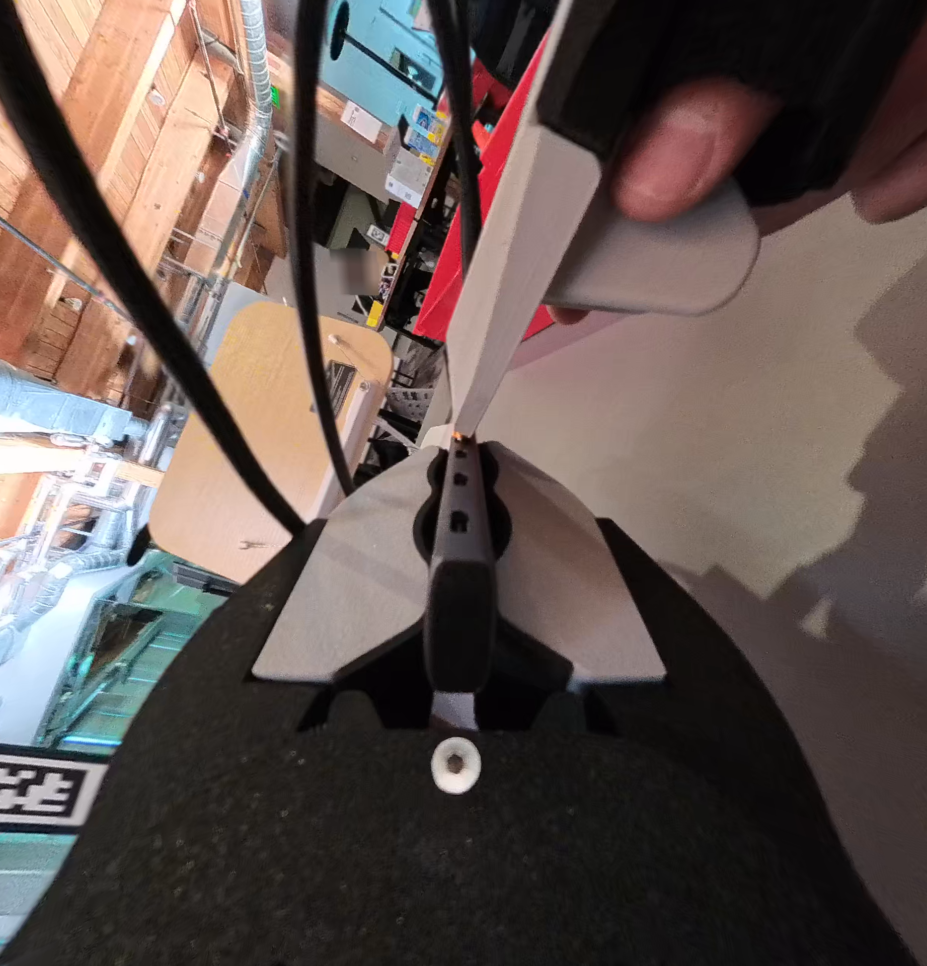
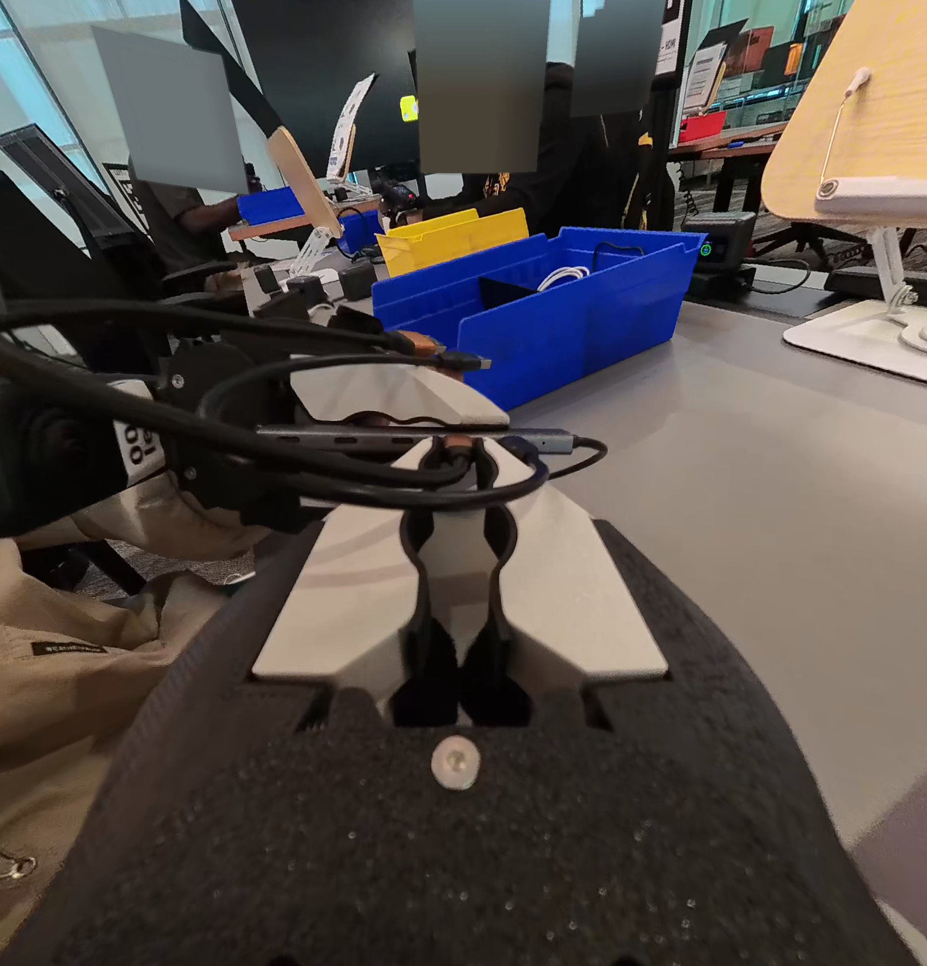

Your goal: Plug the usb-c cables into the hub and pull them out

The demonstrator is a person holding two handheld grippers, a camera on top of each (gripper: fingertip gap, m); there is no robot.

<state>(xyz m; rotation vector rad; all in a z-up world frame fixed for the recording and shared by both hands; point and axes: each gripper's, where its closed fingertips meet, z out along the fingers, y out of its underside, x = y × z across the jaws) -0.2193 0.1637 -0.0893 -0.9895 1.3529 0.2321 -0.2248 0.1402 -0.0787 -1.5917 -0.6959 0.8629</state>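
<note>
While hub is clamped edge-on in left gripper above bench, copper-collared usb-c plug is pinched by right gripper at hub's near edge; blue bin seen far behind.

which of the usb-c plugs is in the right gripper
The copper-collared black usb-c plug at the grey hub's edge; the other two plugs hang free above.
</note>
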